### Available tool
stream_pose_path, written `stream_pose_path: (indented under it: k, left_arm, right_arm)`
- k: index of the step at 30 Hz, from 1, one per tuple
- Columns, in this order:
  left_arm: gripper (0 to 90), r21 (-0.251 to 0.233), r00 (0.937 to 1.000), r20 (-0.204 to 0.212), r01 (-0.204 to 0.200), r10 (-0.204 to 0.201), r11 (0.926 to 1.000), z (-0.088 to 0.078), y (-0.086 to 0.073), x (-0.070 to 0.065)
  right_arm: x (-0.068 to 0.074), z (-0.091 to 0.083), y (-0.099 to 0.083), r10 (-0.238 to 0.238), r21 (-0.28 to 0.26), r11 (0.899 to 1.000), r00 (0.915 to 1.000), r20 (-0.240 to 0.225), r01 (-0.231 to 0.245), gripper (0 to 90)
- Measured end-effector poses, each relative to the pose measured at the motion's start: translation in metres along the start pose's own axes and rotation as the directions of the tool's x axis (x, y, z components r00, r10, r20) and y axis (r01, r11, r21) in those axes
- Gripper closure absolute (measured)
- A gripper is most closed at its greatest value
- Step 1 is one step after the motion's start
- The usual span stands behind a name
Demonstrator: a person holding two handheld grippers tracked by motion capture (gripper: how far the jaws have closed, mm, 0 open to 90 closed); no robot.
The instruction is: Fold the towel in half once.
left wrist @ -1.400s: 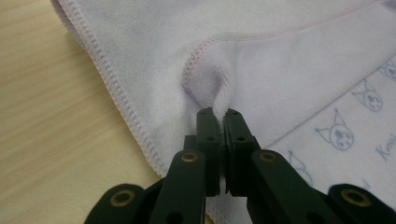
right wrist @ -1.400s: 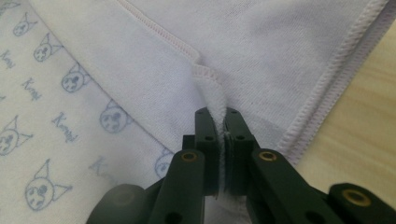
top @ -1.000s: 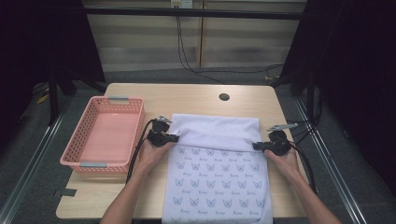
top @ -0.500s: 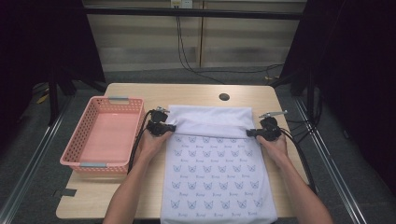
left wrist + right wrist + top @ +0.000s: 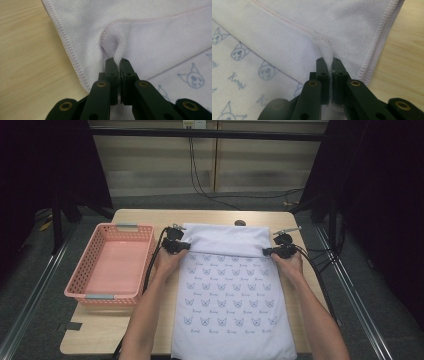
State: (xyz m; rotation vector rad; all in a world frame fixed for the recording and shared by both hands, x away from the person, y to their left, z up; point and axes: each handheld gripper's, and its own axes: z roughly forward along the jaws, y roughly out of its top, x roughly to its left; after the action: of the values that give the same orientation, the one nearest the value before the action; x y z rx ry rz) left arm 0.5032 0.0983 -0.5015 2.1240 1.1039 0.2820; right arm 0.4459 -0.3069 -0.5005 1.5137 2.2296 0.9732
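A white towel [image 5: 230, 305] printed with small blue cat faces lies down the middle of the wooden table [image 5: 145, 217], its near end hanging over the front edge. A plain white band of it [image 5: 227, 240] shows at the far end. My left gripper [image 5: 186, 246] is shut on the hem at the left side of the printed layer's far edge, with the pinched fold [image 5: 117, 50] rising between its jaws [image 5: 119, 61]. My right gripper [image 5: 266, 253] is shut on the same hem at the right side, and cloth [image 5: 323, 43] bunches at its tips [image 5: 330, 60].
An empty pink plastic basket [image 5: 92, 260] stands on the table's left part. A small dark round spot [image 5: 240, 223] sits in the tabletop beyond the towel. Bare wood lies beside the towel in the left gripper view [image 5: 30, 62] and the right gripper view [image 5: 404, 62].
Both grippers have moved away from the person toward the table's far edge, carrying the printed layer's hem with them. The plain white band beyond it has grown narrower.
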Motion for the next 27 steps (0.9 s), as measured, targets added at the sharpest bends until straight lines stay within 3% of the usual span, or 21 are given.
stream_pose_path:
  k: [3,4,5,7,8,14,17,19,21,24,27]
  left_arm:
    - [86.9,0.004,0.9988,0.029,0.039,-0.039,0.9992,-0.001,0.0,-0.002]
    - [87.0,0.012,0.9993,0.031,0.022,-0.022,0.9997,-0.004,0.0,-0.002]
    - [87.0,0.007,0.9986,0.043,0.031,-0.031,0.9995,-0.007,-0.001,-0.003]
    - [87.0,-0.045,0.9944,0.088,0.062,-0.058,0.997,-0.018,-0.002,-0.002]
    - [86.9,-0.064,0.9941,0.094,0.06,-0.054,0.9961,-0.023,-0.001,-0.003]
    - [86.9,-0.144,0.9914,0.126,-0.016,0.035,0.9894,-0.064,0.009,-0.015]
    - [86.8,-0.196,0.9865,0.15,-0.036,0.066,0.9799,-0.089,0.013,-0.024]
    - [86.9,-0.23,0.9813,0.181,-0.022,0.065,0.9728,-0.105,0.012,-0.027]
    - [86.9,-0.247,0.9784,0.19,-0.032,0.081,0.9684,-0.117,0.011,-0.029]
    - [86.9,-0.259,0.974,0.199,-0.055,0.109,0.9642,-0.135,0.011,-0.033]
    - [86.9,-0.309,0.9665,0.219,-0.061,0.134,0.9492,-0.158,0.011,-0.04]
  right_arm:
    - [-0.002,-0.002,-0.001,0.005,-0.007,1.0,0.9999,-0.01,-0.005,86.5]
    - [-0.003,-0.004,-0.002,0.008,-0.008,1.0,0.9997,-0.022,-0.009,86.5]
    - [-0.006,-0.007,-0.003,0.021,-0.018,1.0,0.9984,-0.053,-0.021,86.5]
    - [-0.009,-0.018,-0.003,0.029,-0.052,0.998,0.9965,-0.079,-0.033,86.4]
    - [-0.01,-0.024,-0.002,0.033,-0.075,0.996,0.9947,-0.097,-0.04,86.4]
    - [-0.01,-0.074,0.016,0.005,-0.226,0.973,0.9877,-0.156,-0.041,86.5]
    - [-0.006,-0.093,0.022,-0.019,-0.259,0.965,0.9856,-0.168,-0.026,86.5]
    - [-0.002,-0.105,0.022,-0.041,-0.277,0.961,0.9848,-0.169,-0.008,86.5]
    - [0.003,-0.117,0.021,-0.045,-0.29,0.957,0.9825,-0.181,-0.009,86.5]
    - [0.013,-0.136,0.018,-0.09,-0.32,0.947,0.9765,-0.196,0.023,86.5]
    - [0.021,-0.151,0.014,-0.109,-0.34,0.94,0.9742,-0.197,0.036,86.6]
